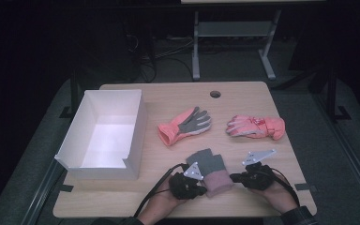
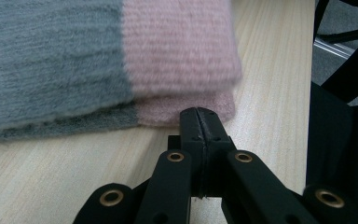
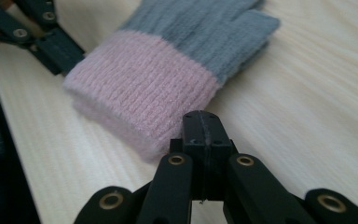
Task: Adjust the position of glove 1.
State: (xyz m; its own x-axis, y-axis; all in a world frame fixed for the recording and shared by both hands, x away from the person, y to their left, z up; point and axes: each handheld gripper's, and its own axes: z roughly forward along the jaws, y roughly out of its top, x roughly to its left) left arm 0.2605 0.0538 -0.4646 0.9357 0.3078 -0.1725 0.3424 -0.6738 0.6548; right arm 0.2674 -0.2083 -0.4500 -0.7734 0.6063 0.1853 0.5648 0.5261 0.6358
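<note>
High view has the wooden table (image 1: 243,96) with a white open box (image 1: 104,133) on its left side, one end wall cut low. Past the middle sit two coral-and-grey gloves, the palm-up glove (image 1: 185,124) and the other glove (image 1: 256,126), well apart from each other. Near the front edge lies the knit mitten pair (image 1: 210,171), grey fingers pointing away, pink cuff toward the person, stacked so the lower one is mostly hidden. The left gripper (image 1: 196,189) sits at the cuff's left side, the right gripper (image 1: 233,177) at its right. Both have their jaws clenched tight with nothing between them, tips just at the pink cuff's edge. Can't really tell if the tips actually touch the wool. The forearms are cut off at the bottom.
</note>
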